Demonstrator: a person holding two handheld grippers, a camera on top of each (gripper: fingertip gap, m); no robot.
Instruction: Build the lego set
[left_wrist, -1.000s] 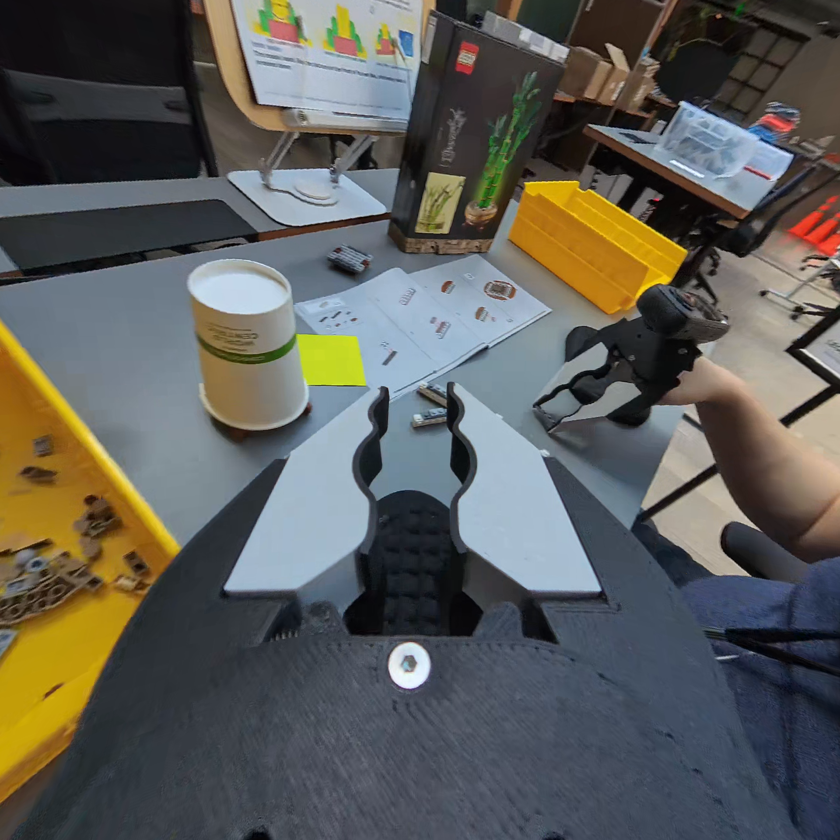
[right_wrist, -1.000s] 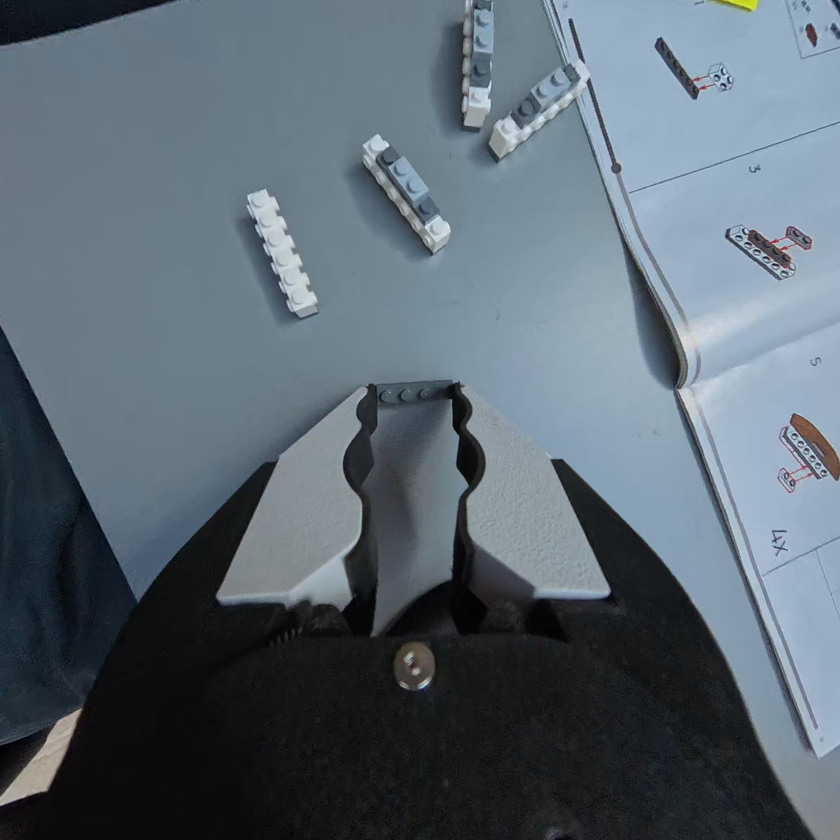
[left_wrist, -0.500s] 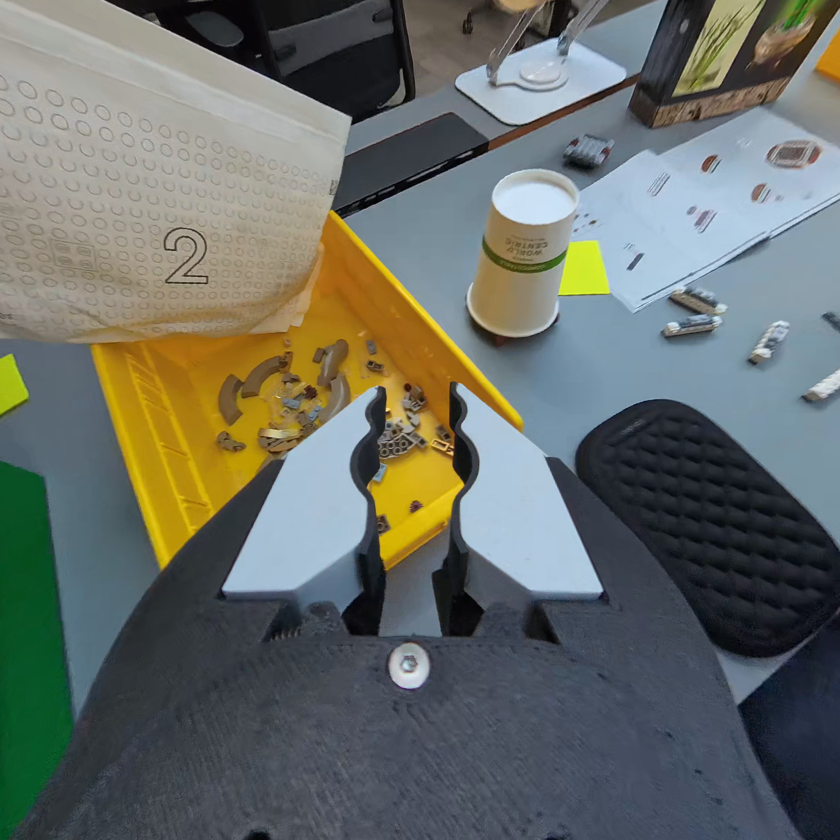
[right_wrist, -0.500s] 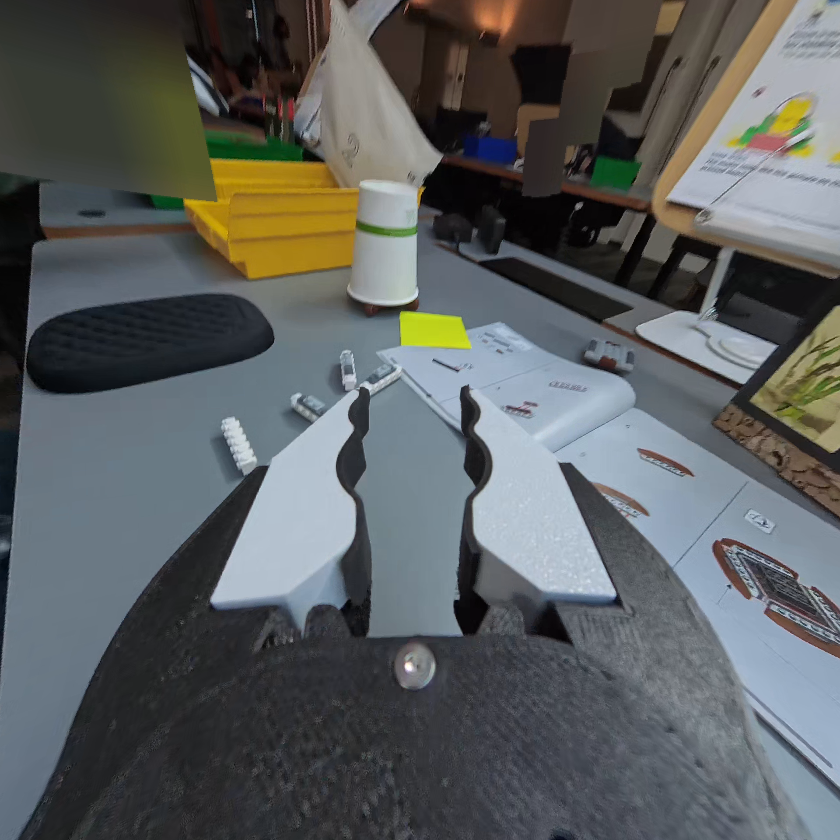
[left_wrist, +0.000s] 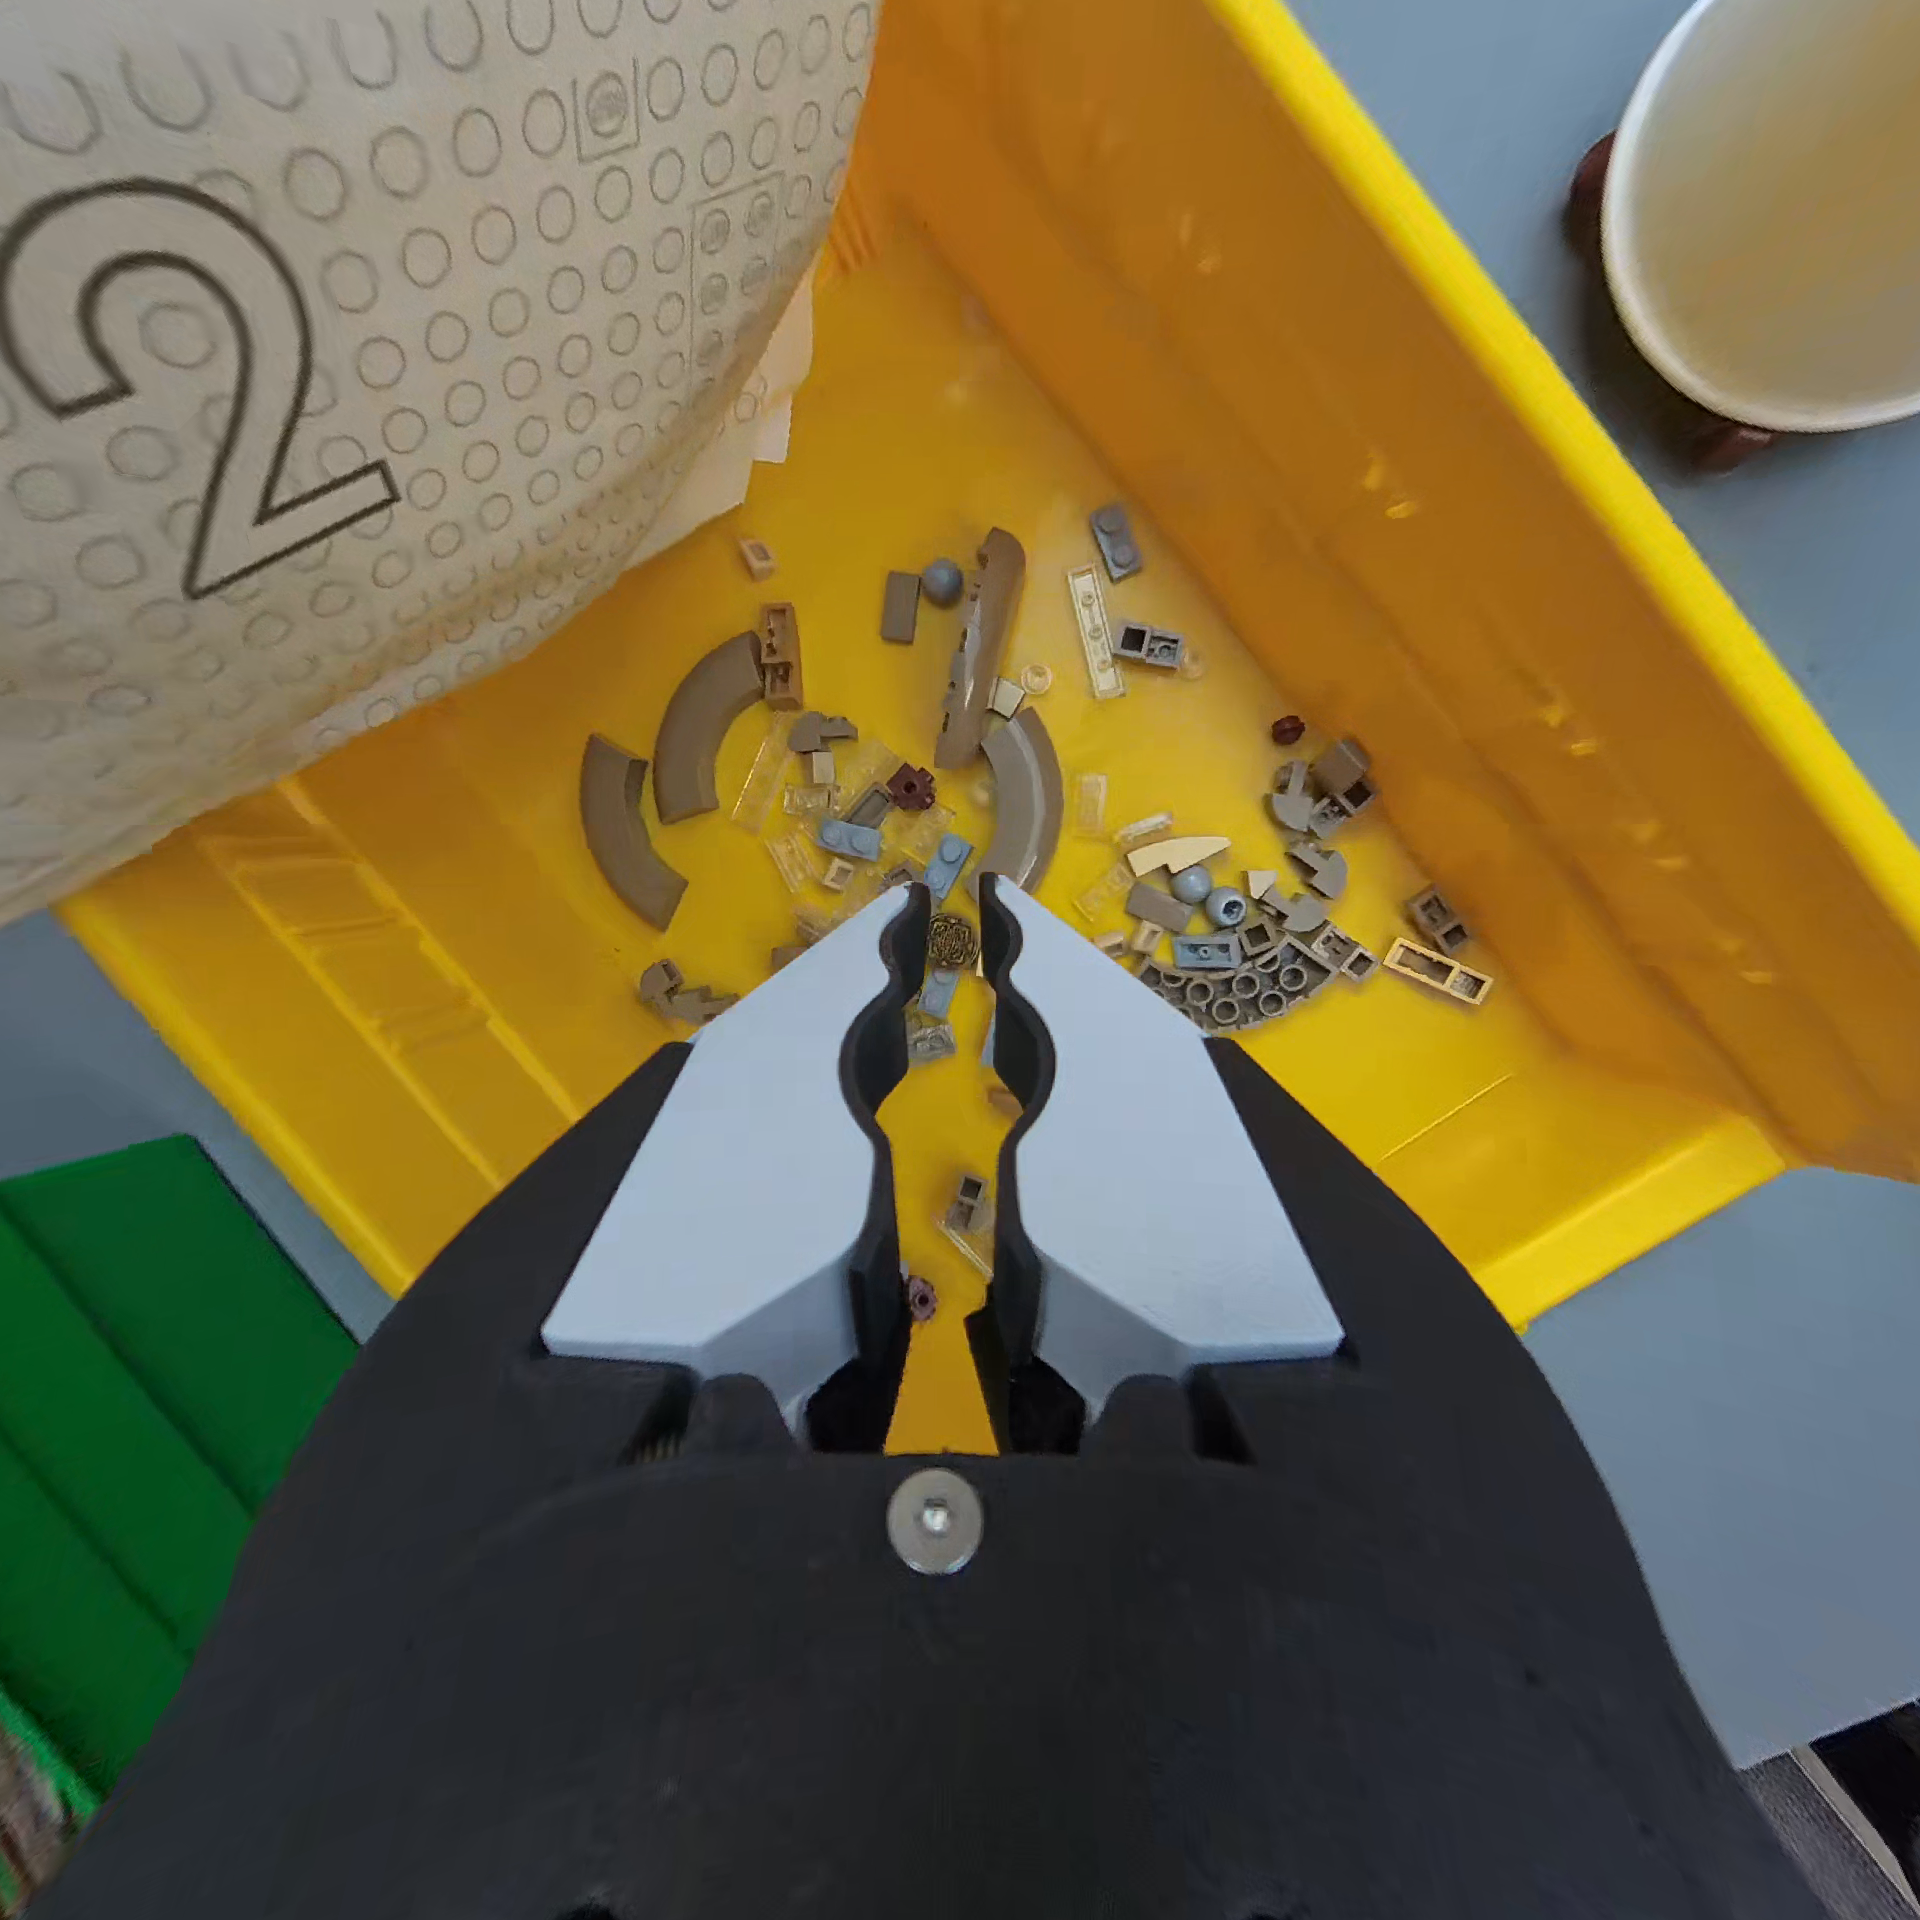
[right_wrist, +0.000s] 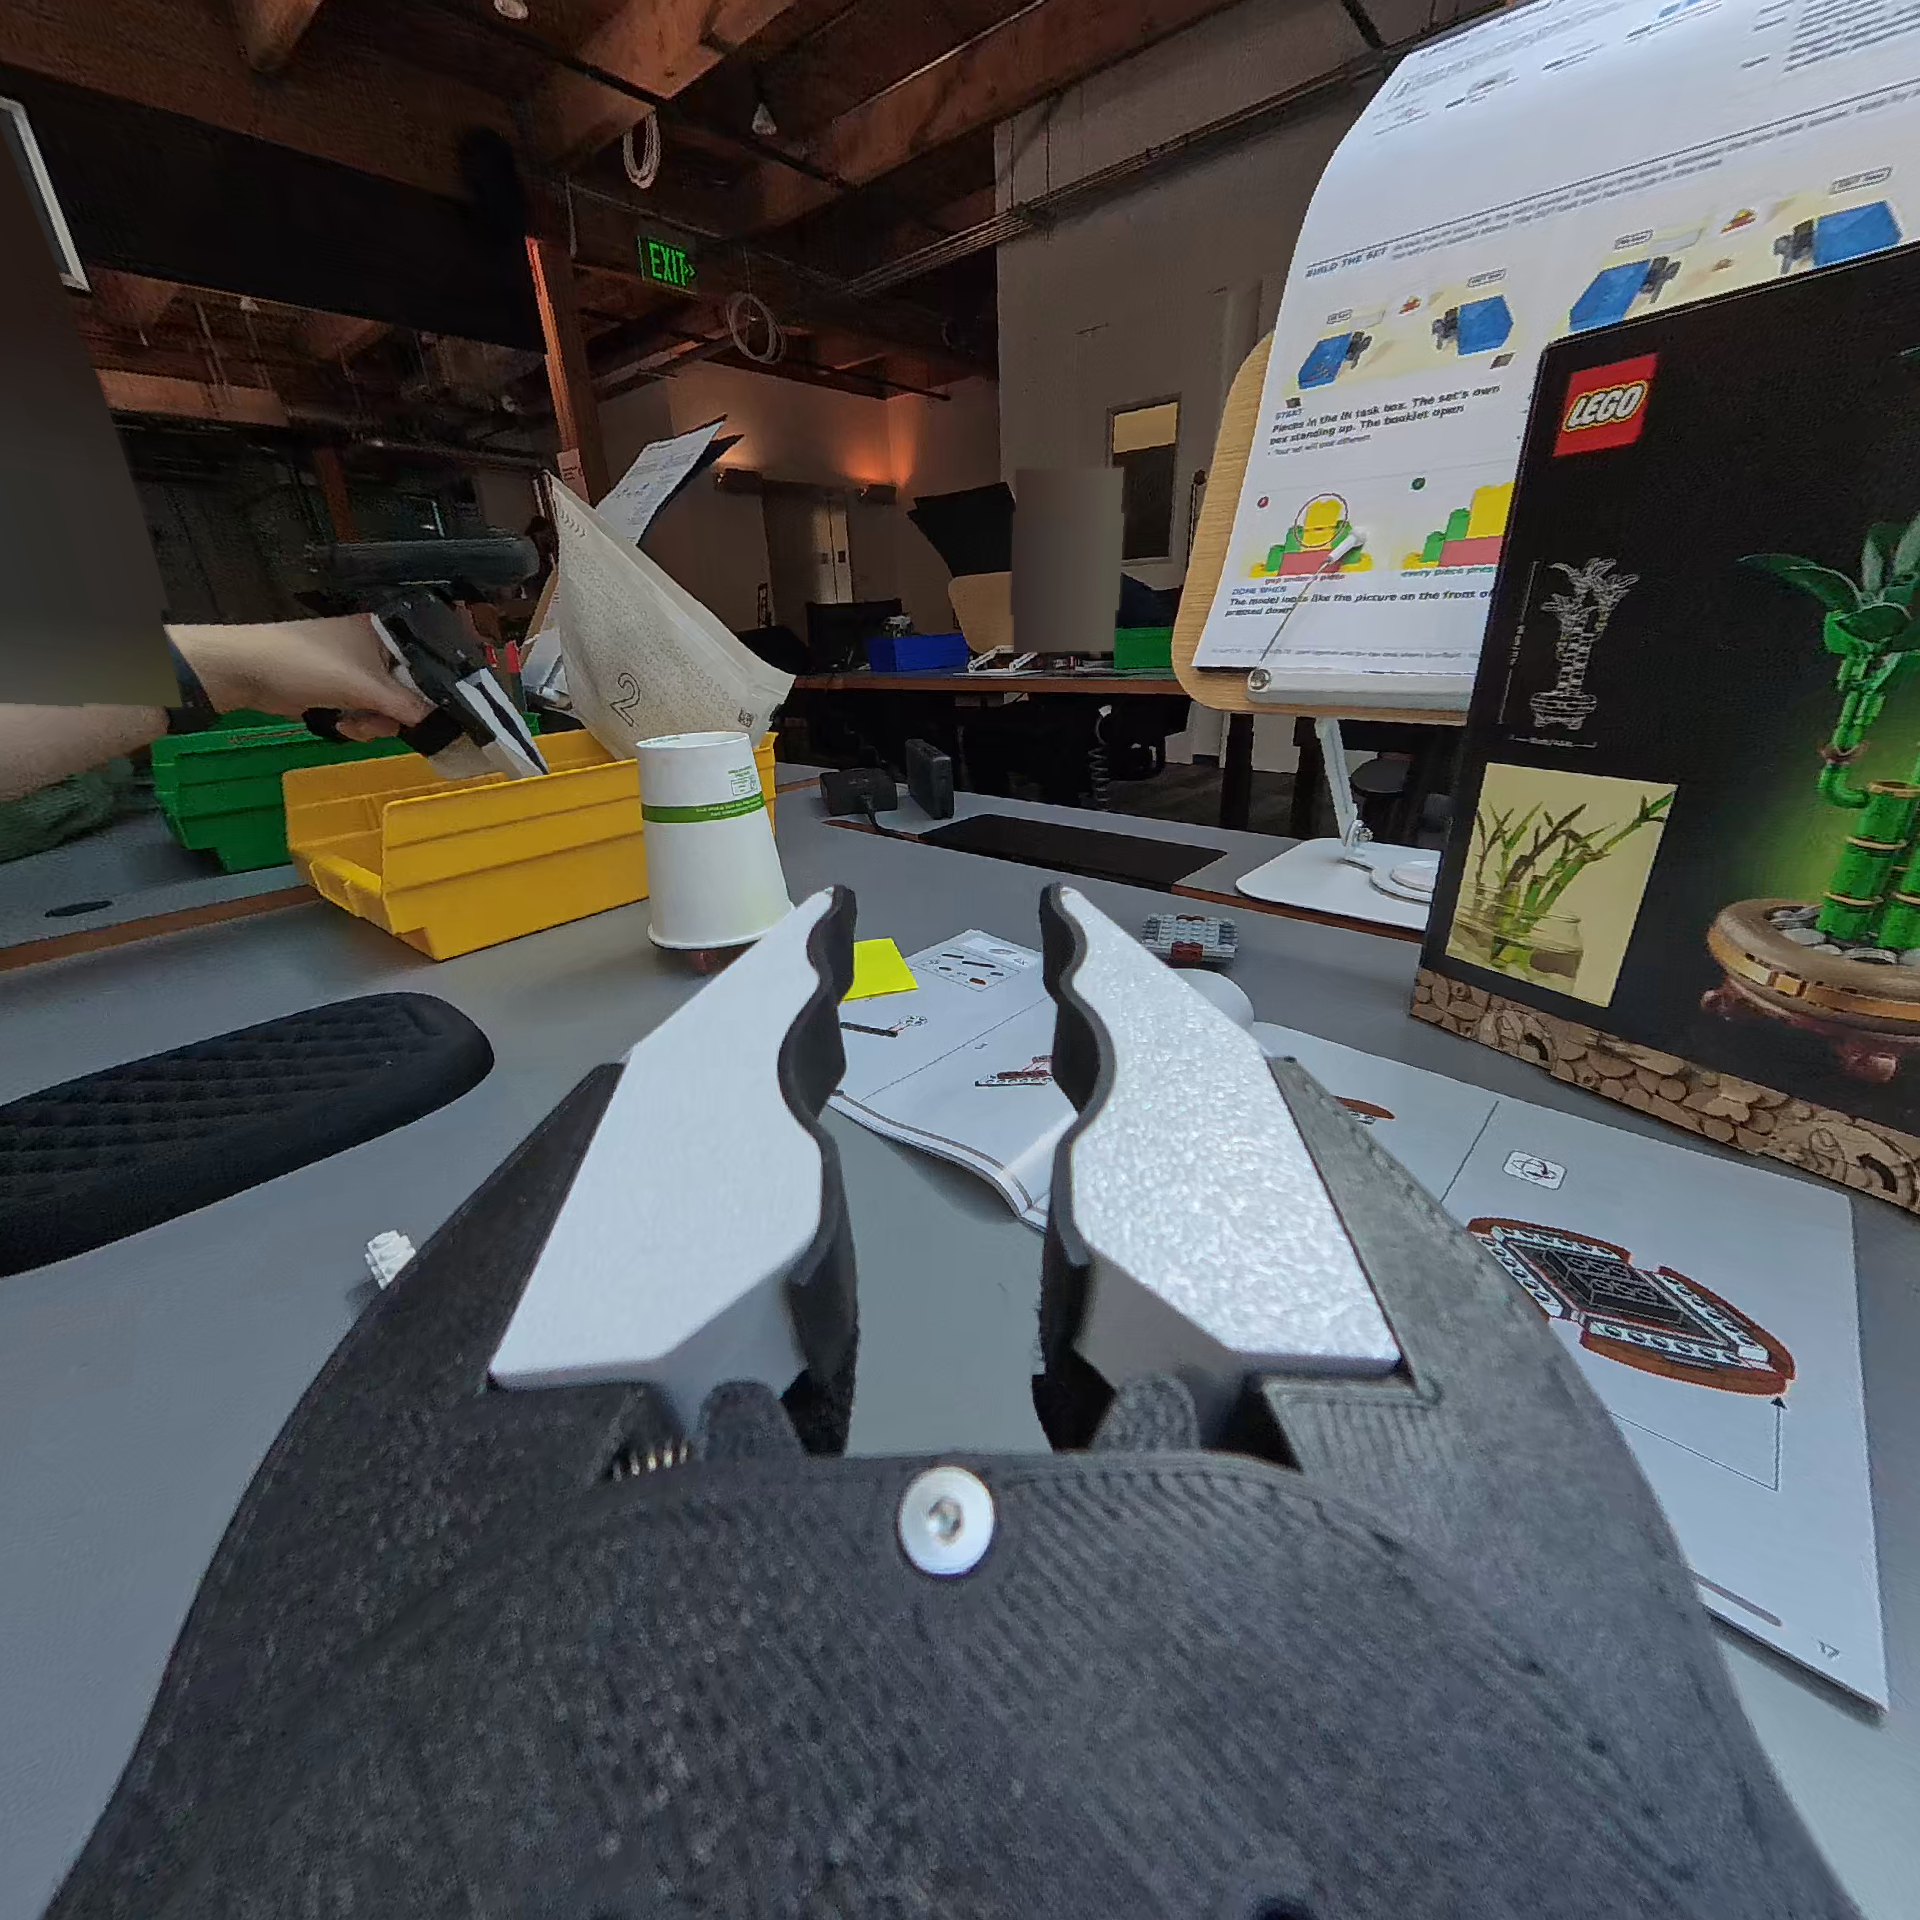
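Note:
My left gripper (left_wrist: 951, 899) is down inside the yellow bin (left_wrist: 1558, 540), over a scatter of small tan, grey and clear lego pieces (left_wrist: 1236, 935). Its jaws are nearly together, and a small round patterned tile (left_wrist: 951, 941) sits between the tips. The right wrist view shows this gripper (right_wrist: 509, 743) dipping into the bin (right_wrist: 468, 842). My right gripper (right_wrist: 940, 904) is open and empty, held level just above the table over the open instruction booklet (right_wrist: 977, 1081). One white brick (right_wrist: 390, 1254) peeks out at its left edge.
A numbered paper bag (left_wrist: 312, 364) leans over the bin's back. A paper cup (right_wrist: 712, 842) stands right of the bin and a green bin (left_wrist: 104, 1403) to its left. A black wrist pad (right_wrist: 208, 1101), yellow note (right_wrist: 878, 966), small grey assembly (right_wrist: 1190, 935) and set box (right_wrist: 1714, 675) are on the table. The left gripper's tips are roughly 55 cm from the right gripper's.
My left gripper swung left from the table to the yellow bin, dropped into it and narrowed its jaws. My right gripper rose from the bricks to level; the grey plate between its tips is gone.

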